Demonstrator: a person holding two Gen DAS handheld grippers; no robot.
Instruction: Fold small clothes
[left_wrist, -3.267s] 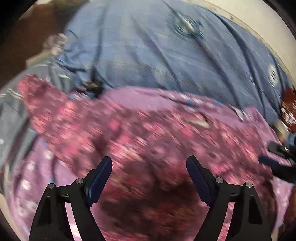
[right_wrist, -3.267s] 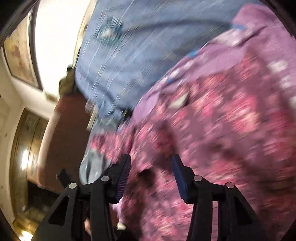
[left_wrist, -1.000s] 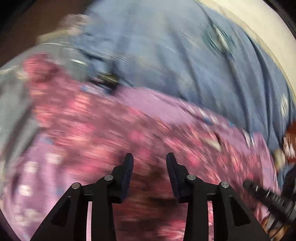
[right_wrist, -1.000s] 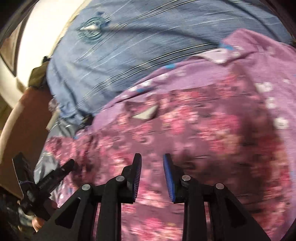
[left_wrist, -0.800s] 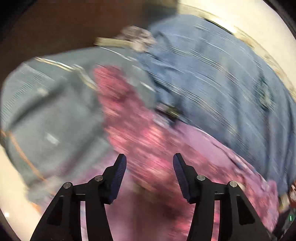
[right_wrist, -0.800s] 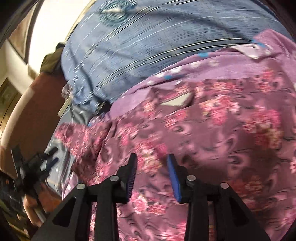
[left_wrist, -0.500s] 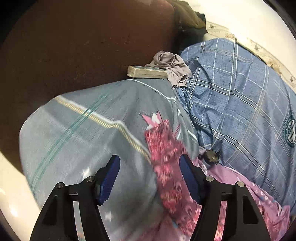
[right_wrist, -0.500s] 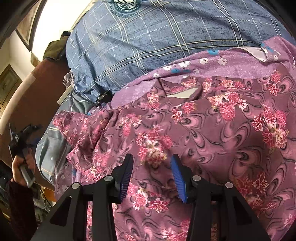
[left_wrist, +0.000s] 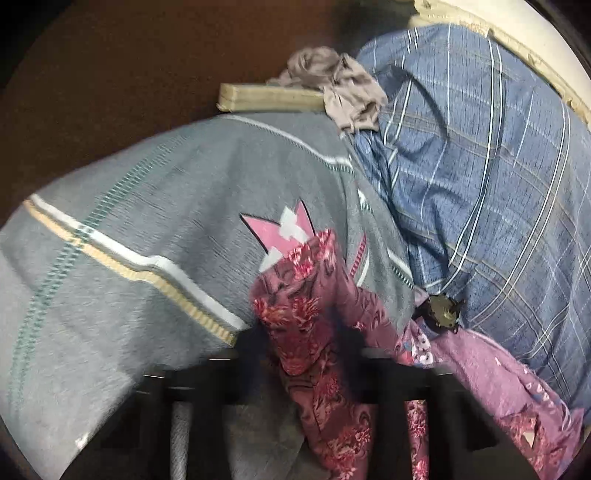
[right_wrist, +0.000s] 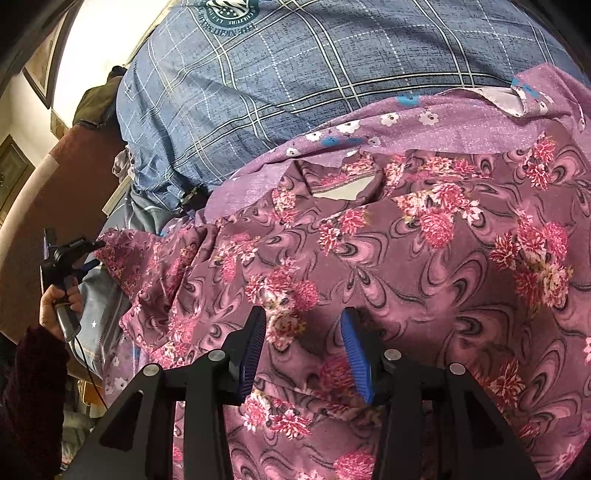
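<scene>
The maroon floral-print cotton garment (right_wrist: 424, 258) lies spread on a lilac flowered cloth (right_wrist: 424, 122) over the blue checked bedcover (right_wrist: 295, 66). It looks light, limp and crease-prone, best taken at hems. The left gripper (left_wrist: 306, 354) is closing on its sleeve end (left_wrist: 295, 295); the right gripper (right_wrist: 303, 350) hovers with jaws apart over the body.

Mauve floral-print cloth garment (right_wrist: 424, 266): spread crumpled over lilac flowered cloth (right_wrist: 369, 136) on bed; narrow sleeve end (left_wrist: 310, 295) stretched toward grey striped bedding (left_wrist: 147, 206), pulled up.
</scene>
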